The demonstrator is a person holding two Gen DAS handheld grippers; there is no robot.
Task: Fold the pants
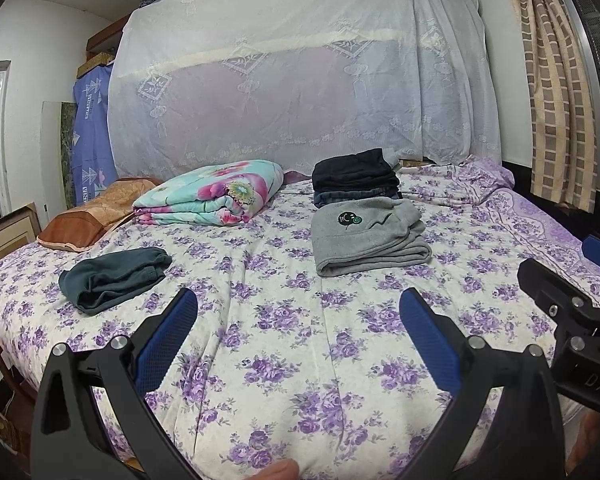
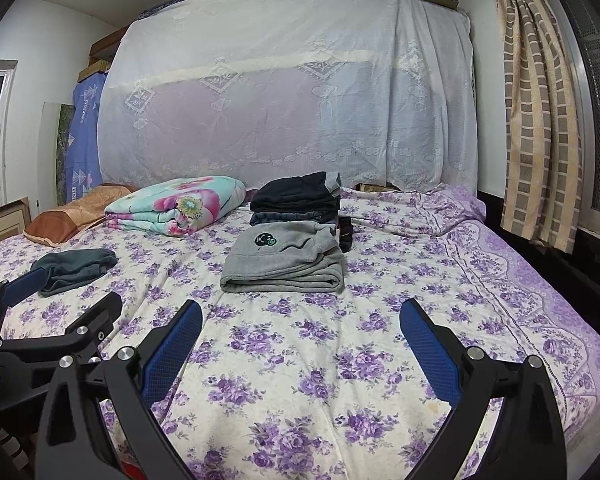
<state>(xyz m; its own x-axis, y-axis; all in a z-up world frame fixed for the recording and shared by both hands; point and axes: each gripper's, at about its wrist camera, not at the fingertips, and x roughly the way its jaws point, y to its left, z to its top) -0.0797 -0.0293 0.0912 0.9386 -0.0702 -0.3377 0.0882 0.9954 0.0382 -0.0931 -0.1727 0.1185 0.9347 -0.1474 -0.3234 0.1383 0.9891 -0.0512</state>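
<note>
Both claws are wide open and hold nothing. They hang side by side over the near part of the bed (image 1: pixel 284 360). The left claw (image 1: pixel 298 332) looks past its blue fingers (image 1: pixel 168 340) at the flowery sheet, and so does the right claw (image 2: pixel 300 340).

The gray pants (image 1: pixel 370 236) lie folded in the middle of the bed, straight ahead of both claws and well apart from them. Their long side runs left to right. Behind them sits a pile of dark clothes (image 1: pixel 356 178).

A bunched-up teal pair (image 1: pixel 114 276) lies off to the left, nearer the left claw. I think it is the one to fold next.

The right view shows a small dark thing beside the gray pants; the left view hides it.
</note>
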